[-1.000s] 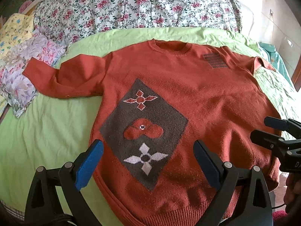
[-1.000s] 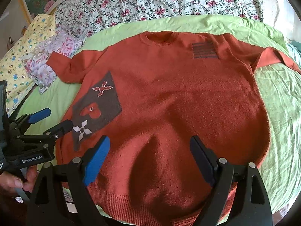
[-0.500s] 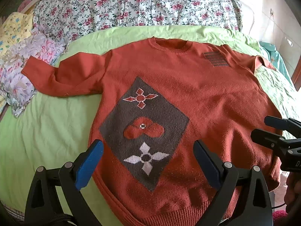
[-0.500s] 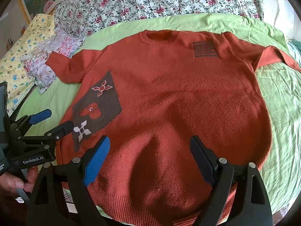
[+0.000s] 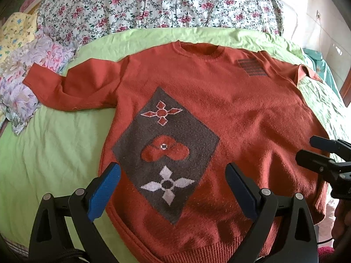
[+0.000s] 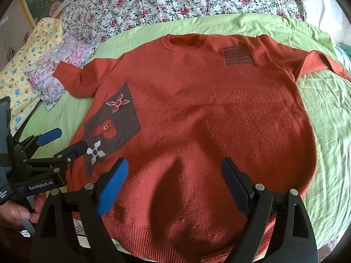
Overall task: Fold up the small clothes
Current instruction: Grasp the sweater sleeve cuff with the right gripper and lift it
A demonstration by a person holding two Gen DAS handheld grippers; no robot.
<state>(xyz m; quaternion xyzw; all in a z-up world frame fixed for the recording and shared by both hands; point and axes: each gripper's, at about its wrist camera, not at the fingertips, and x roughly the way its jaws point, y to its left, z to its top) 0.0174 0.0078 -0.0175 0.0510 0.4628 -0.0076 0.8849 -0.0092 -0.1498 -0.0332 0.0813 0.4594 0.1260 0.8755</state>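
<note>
Nothing is being moved since earlier frames.
Rust sweater (image 5: 252, 114) is being kept flat; left gripper (image 5: 173, 188) and right gripper (image 6: 175, 184) are being held apart, empty.

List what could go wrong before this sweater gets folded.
The left sleeve lies bent, its cuff on the floral cloth; a fold may drag that cloth in. The sweater bulges near the hem, so creases may get folded in. Both open grippers might pinch the green sheet too.

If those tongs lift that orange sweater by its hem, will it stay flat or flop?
Probably flop: the sweater is soft knit, already rumpled near the hem. Its fuzzy surface likely grips rather than slips. The sleeve would probably trail behind.
</note>
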